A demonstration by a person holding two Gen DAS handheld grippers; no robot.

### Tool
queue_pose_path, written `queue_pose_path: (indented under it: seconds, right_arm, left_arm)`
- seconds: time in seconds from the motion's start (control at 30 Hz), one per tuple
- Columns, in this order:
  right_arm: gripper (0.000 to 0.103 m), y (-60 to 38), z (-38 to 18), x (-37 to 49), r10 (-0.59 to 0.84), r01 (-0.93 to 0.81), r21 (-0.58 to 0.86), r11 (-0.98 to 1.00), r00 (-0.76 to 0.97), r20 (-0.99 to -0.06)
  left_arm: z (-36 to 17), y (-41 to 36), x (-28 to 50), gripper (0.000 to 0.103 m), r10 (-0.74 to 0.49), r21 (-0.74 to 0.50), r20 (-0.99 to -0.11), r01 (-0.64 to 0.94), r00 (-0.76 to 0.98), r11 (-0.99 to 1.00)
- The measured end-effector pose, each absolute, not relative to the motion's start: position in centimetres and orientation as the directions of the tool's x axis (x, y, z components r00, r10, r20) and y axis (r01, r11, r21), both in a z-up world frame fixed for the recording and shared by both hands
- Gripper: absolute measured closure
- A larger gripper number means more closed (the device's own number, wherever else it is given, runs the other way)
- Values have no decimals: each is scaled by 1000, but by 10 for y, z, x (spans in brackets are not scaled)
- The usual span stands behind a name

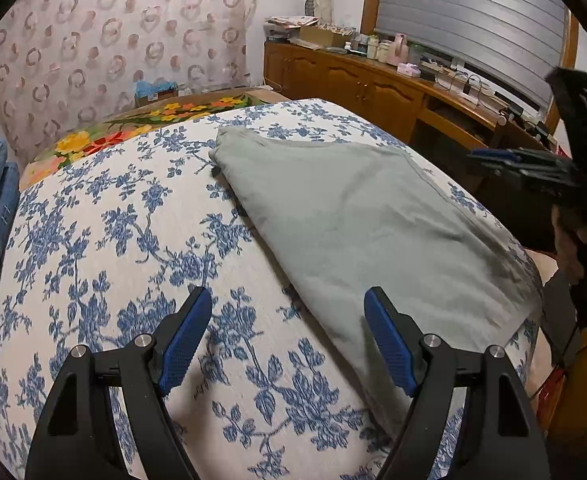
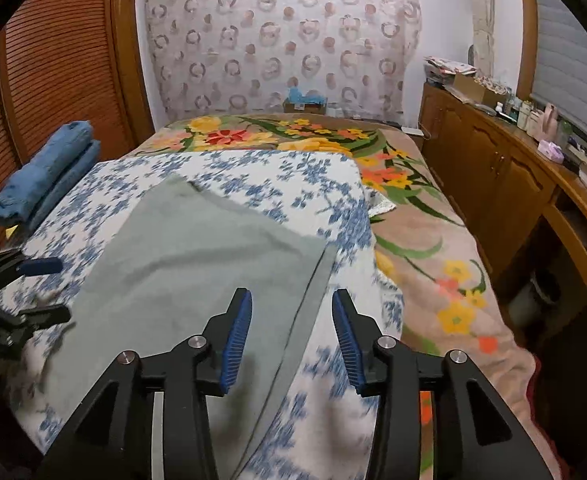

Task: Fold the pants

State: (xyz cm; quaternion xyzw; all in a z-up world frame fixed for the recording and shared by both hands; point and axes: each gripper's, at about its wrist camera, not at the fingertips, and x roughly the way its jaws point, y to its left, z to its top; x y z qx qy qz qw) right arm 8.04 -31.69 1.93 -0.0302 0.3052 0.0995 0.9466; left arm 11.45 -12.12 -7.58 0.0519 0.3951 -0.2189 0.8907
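Grey-green pants (image 1: 353, 216) lie flat on the blue-flowered white bedspread (image 1: 113, 240); they also show in the right wrist view (image 2: 197, 256). My left gripper (image 1: 287, 304) is open and empty, above the bedspread at the pants' near left edge. My right gripper (image 2: 291, 304) is open and empty, hovering over the pants' right hem edge. The right gripper also shows at the right in the left wrist view (image 1: 533, 164). The left gripper shows at the left edge of the right wrist view (image 2: 41, 288).
Folded blue jeans (image 2: 45, 168) lie at the bed's left edge. A flowered blanket (image 2: 413, 216) covers the far and right parts of the bed. A wooden sideboard (image 2: 513, 176) with clutter stands along the right wall. A louvred wooden door (image 2: 61, 60) is at left.
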Motion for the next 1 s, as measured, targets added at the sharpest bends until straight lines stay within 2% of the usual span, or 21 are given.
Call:
queue_pose_path:
  seconds: [0.53,0.83,1.0]
  right_arm:
    - [59,-305,9,10,166,-214,-4,977,768,-618]
    - [59,-303,0,2,197,-219,47,975,738,-645]
    - [59,-303,-2,0,200,-217,56,975,732,-651]
  left_arm:
    - [-85,-120,70,24,-390,-116,-737,465,552,878]
    - [-90,-124,51,47,-424,-150,-731,479,536,865]
    - [-88,-131,44,48,-448,-163,-726,502,522,849]
